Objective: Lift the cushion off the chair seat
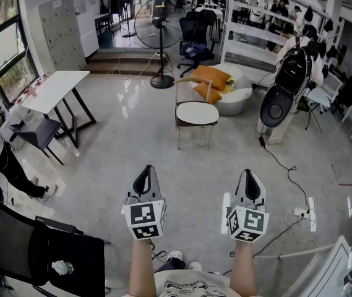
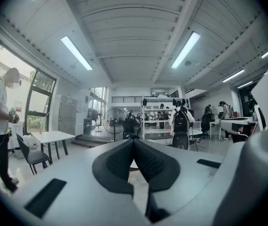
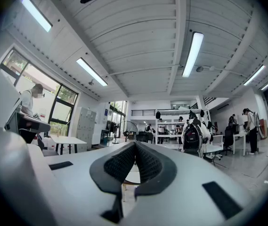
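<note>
The left tool (image 1: 143, 181) and the right tool (image 1: 250, 184) are both shut tight with nothing in them. They are held side by side and point level, straight ahead, likely because the person is only lining up and has nothing to grab yet. The white cushion (image 1: 197, 112) lies flat on the seat of the chair (image 1: 177, 104), far out in front of both tools, across the bare floor (image 1: 163, 150). I think the tools must be carried up close and opened before they can pinch the cushion's edge.

All three views toward far chair (image 1: 177, 107)
</note>
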